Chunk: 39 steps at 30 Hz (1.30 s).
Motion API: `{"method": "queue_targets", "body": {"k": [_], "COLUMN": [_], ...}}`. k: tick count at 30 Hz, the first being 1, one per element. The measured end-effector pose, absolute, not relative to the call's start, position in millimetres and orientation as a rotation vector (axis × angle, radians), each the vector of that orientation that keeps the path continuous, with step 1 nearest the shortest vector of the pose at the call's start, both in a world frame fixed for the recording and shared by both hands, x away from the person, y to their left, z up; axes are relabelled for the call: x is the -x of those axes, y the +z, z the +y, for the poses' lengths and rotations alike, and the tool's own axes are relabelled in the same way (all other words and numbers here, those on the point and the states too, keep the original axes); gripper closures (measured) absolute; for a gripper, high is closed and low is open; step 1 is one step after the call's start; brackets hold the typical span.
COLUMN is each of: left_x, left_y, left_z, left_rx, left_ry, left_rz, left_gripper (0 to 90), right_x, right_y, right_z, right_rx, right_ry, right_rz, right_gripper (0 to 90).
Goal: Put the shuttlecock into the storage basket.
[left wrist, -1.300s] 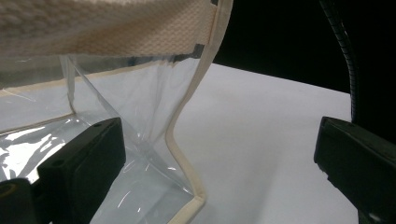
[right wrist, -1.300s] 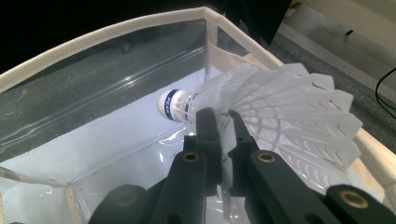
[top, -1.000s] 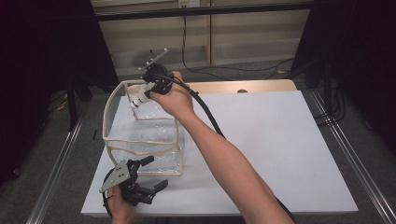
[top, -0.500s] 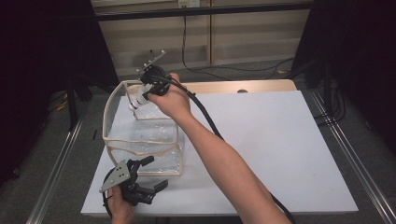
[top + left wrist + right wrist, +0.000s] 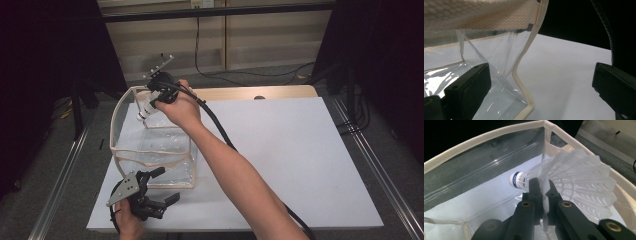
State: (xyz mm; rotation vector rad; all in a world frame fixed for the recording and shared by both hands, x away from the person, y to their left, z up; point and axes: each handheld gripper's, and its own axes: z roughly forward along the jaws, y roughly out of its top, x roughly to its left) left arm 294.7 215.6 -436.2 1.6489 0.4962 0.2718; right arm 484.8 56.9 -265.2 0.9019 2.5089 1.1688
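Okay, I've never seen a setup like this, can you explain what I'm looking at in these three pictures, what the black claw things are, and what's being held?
A person sits at a white table and holds a hand tool in each hand; each tool ends in two black jaws that pinch things.

The high view is taken from above, with the arms coming in from the bottom. The other two come from small cameras riding on the tools, looking along their jaws.

On the table stands a clear plastic bag with cream fabric edging, open at the top.

The right gripper is at the bag's far rim, its jaws pinching the skirt of a white plastic shuttlecock over the bag's opening.

The left gripper is at the bag's near corner with its jaws wide apart, holding nothing.
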Motion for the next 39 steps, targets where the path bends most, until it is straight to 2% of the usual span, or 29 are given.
{"method": "queue_targets", "body": {"k": [39], "left_x": [-294], "left_y": [-436], "left_z": [215], "left_rx": [-1.654], "left_ry": [0.267], "left_rz": [0.49], "left_gripper": [2.3], "right_x": [-484], "right_y": [-270], "right_z": [81], "right_rx": [-0.916], "right_ry": [1.175], "right_rz": [2.536], "right_gripper": [89.3]}}
